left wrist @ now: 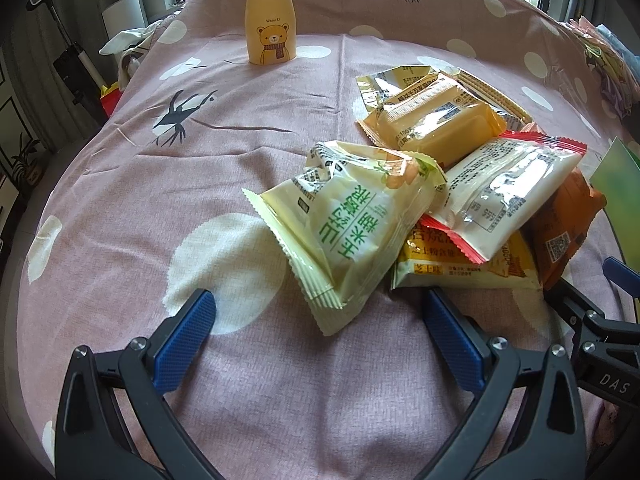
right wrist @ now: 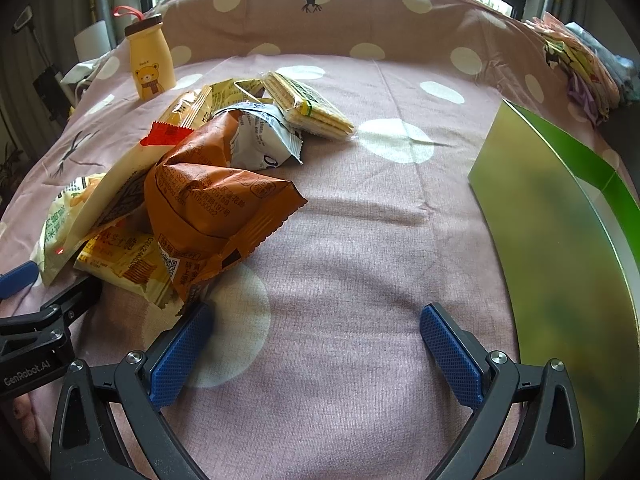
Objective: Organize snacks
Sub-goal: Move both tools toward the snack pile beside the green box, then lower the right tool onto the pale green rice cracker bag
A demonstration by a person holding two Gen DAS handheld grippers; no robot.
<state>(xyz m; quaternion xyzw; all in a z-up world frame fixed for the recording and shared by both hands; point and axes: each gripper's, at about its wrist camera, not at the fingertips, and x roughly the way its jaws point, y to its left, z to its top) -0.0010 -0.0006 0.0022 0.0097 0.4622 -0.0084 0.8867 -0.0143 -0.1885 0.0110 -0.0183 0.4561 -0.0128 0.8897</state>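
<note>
Left hand-held gripper [left wrist: 320, 312]: released, blue-padded fingers [left wrist: 188, 332] spread wide, nothing between them; it hangs low over the pink spotted bedsheet [left wrist: 140, 208], the near corner of the pale green-lettered packet [left wrist: 340, 232] lying just ahead between the fingertips.

Right hand-held gripper [right wrist: 316, 324]: likewise released and empty, fingers apart over bare sheet; its left finger sits just beside the lower edge of the orange-brown packet [right wrist: 216, 200].

Snack heap: loose pile on the bed, not yet sorted.
- Pale green-lettered packet, nearest the left gripper, tilted, resting on the others.
- White packet with red crimped ends [left wrist: 512, 196], lying across the heap, overlapping the green-lettered one's right side.
- Yellow flat packet [left wrist: 460, 268], underneath both.
- Orange-brown packet, at the right edge of the heap, puffed and propped on the yellow one.
- Clear-yellow wrapped block [left wrist: 436, 124], further back, on a gold foil packet [left wrist: 384, 84].
- Grey-white packet [right wrist: 264, 140], behind the orange-brown one.
- Clear sleeve of pale wafer biscuits [right wrist: 308, 108], at the far end, tilted against the grey-white packet.

Green box [right wrist: 560, 208]: on the bed to the right, well apart from the heap, near the right gripper's right finger; open top, contents not visible.

Yellow bear-printed bottle [left wrist: 270, 20]: upright with brown cap, far left of the bed, behind the heap.

Folded fabrics [right wrist: 580, 68]: stacked at the far right edge.
</note>
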